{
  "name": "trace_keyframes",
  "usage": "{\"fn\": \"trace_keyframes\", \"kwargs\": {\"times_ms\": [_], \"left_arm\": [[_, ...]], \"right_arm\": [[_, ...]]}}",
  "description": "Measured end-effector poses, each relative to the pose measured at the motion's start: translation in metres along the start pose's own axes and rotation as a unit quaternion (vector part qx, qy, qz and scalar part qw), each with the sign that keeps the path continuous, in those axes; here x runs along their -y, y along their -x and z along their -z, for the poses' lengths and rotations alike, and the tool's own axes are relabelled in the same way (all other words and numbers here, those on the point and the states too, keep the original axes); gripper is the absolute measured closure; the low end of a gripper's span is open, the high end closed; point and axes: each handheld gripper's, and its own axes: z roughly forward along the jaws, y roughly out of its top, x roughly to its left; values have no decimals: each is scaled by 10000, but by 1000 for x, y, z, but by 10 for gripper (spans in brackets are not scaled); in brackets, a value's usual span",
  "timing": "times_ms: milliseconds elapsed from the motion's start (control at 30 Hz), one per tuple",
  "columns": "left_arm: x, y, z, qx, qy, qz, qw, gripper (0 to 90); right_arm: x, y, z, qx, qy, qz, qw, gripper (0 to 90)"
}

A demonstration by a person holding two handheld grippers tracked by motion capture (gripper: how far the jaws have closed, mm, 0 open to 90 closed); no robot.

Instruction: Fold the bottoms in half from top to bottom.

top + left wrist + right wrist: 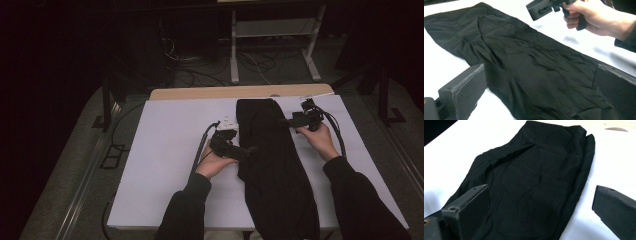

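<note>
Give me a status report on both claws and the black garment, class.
Left claw open at the black garment's left edge. Right claw open at its right edge near the far end. Garment flat, lengthwise on the white table. Nothing in the way.

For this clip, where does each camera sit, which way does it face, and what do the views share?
High view: above the person's side, facing forward and down on the white table; forearms, left hand-held gripper and right hand-held gripper flank the black garment.
Left gripper view: rides that gripper, looking between its open jaws across the garment toward the right hand.
Right gripper view: rides that gripper, looking between its open jaws at the garment's far end.
Shared: all show the garment on the table.
</note>
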Motion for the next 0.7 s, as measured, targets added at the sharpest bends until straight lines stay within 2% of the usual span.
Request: {"fn": "trace_keyframes", "kwargs": {"times_ms": [267,433,533,700], "left_arm": [[-5,-17,-4,-112,9,97,9999,0],[-9,-31,-10,-121,-165,171,9996,0],[-13,-40,-13,-196,-164,242,9994,0],[-16,-53,-16,-302,-128,305,9990,0]], "right_arm": [[1,1,0,0,-9,0,10000,11],[-2,-1,1,19,-58,73,10000,10],[-6,-3,3,29,-100,83,9999,8],[-13,-4,8,83,-2,133,9999,8]]}}
